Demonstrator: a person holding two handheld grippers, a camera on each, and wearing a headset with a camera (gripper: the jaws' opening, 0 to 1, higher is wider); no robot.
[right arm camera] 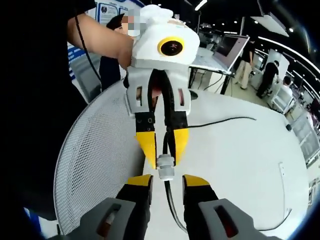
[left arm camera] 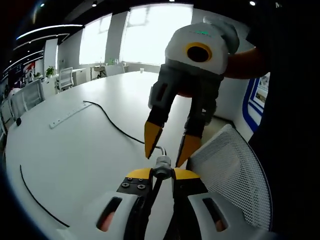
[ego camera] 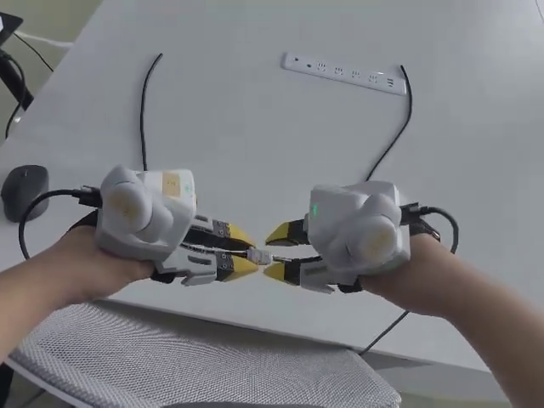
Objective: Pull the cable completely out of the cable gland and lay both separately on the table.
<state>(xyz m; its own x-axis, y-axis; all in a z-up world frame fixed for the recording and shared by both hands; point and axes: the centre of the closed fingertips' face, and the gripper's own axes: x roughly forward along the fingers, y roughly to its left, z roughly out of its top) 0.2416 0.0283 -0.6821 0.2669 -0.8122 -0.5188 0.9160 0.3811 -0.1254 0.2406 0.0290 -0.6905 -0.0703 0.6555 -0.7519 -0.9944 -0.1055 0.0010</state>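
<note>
At lower centre of head view, left tool (ego camera: 249, 252) clamps gland (ego camera: 261, 255); right tool (ego camera: 272, 252), jaws apart, straddles cable (right arm camera: 172, 205) just beside it; power strip (ego camera: 344, 73) lies at upper frame on tabletop (ego camera: 255, 127).

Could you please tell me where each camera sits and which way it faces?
Head view: on the person's head, facing forward and down at the table; left hand and right hand show, holding the left gripper and right gripper.
Left gripper view: on the left gripper, facing along its own jaws at the right gripper.
Right gripper view: on the right gripper, facing back at the left gripper and the person's arm.
Shared: both gripper views face each other, with the cable gland between.
</note>
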